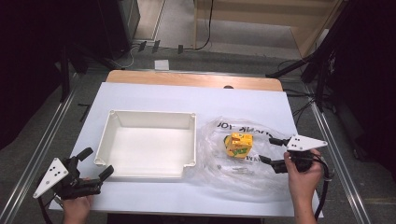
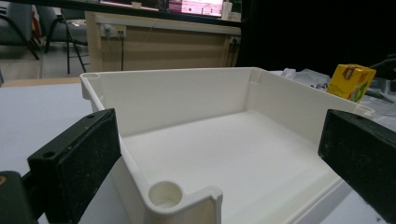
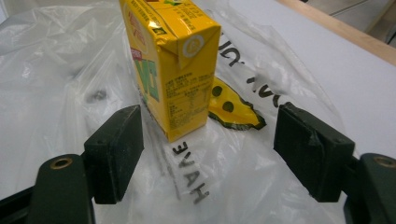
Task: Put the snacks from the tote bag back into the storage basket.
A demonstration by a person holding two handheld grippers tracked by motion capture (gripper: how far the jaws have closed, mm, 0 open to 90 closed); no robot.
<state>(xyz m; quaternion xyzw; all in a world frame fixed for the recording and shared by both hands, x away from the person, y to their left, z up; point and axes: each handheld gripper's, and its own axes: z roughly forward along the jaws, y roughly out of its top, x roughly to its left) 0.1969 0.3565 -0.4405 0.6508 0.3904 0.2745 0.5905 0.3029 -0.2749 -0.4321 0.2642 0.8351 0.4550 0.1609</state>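
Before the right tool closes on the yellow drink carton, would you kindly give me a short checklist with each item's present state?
1. Right tool open: ok.
2. Yellow cardboard drink carton upright on the clear plastic bag: ok.
3. Carton between the pads: not ok, it stands just ahead of them.
4. White plastic tray bare inside: ok.
5. Left tool open, at the tray's near corner: ok.

One yellow drink carton, upright, right of centre. One clear plastic bag with black print, spread under carton, right side. One white tray, left of bag. Two grippers: left gripper near left corner, right gripper near right. One table.
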